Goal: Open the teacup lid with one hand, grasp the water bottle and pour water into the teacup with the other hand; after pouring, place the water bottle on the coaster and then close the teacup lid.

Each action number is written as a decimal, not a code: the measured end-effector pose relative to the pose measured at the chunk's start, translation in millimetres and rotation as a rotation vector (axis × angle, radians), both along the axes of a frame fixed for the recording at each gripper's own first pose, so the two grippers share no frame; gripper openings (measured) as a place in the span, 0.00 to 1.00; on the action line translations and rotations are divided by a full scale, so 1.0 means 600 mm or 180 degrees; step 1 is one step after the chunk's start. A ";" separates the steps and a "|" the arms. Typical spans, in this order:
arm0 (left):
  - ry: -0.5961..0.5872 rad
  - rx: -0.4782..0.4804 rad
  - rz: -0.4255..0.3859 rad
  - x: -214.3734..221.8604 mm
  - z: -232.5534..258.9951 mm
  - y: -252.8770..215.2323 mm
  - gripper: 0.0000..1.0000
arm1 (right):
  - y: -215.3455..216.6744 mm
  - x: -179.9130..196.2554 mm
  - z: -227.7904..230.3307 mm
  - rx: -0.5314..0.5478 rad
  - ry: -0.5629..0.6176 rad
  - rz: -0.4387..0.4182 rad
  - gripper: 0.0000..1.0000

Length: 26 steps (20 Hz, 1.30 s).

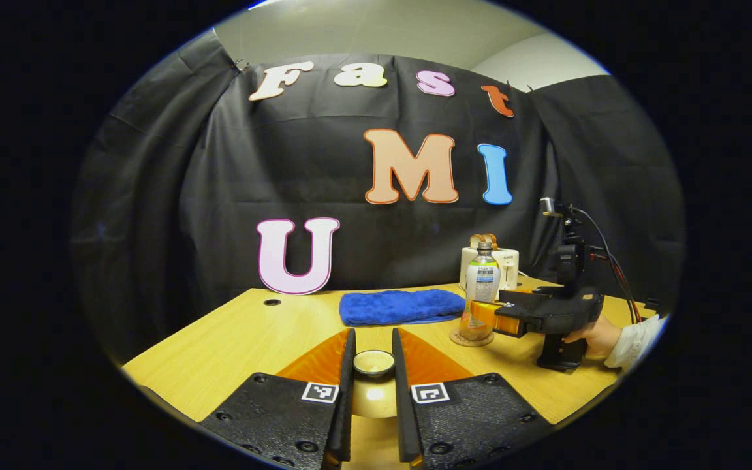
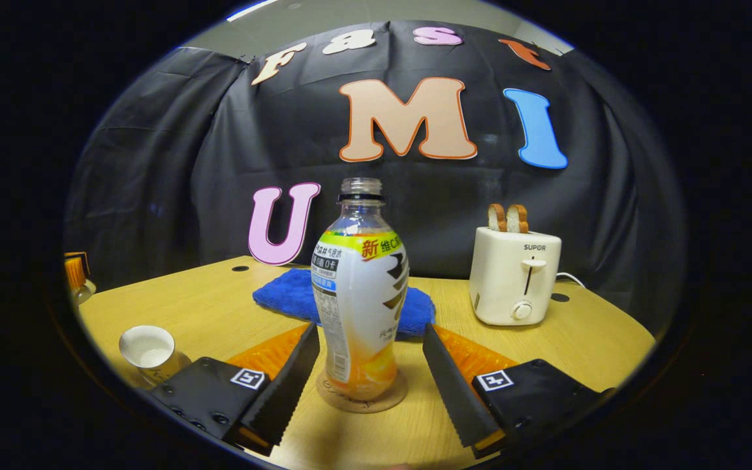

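Clear plastic bottle (image 2: 360, 294), uncapped, on coaster (image 2: 361, 397) btwn open right gripper (image 2: 371, 365) jaws, not touching; likely light, squashy, grip mid-body. Left gripper (image 1: 373, 365) jaws hold lid (image 1: 374, 361)

In the left gripper view, the left gripper (image 1: 373, 365) hides the sides of the lid (image 1: 374, 363) it straddles, and whether the fingers press on it cannot be told. The right gripper (image 1: 480, 314) covers the water bottle's (image 1: 480, 287) lower part, and the coaster (image 1: 470, 339) shows as a sliver. In the right gripper view, the teacup (image 2: 147, 351) is partly behind the right gripper near the bench's (image 2: 219, 294) left edge, its contents unclear.
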<state>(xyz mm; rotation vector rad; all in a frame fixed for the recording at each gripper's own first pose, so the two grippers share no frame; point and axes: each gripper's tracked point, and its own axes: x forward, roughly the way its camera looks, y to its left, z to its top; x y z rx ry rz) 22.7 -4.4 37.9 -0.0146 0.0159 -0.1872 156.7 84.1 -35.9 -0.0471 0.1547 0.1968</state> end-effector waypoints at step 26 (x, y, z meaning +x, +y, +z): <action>0.0299 0.0205 -0.0130 0.100 -0.108 -0.082 0.40 | -0.056 -0.074 0.030 0.0296 -0.0095 -0.0016 0.96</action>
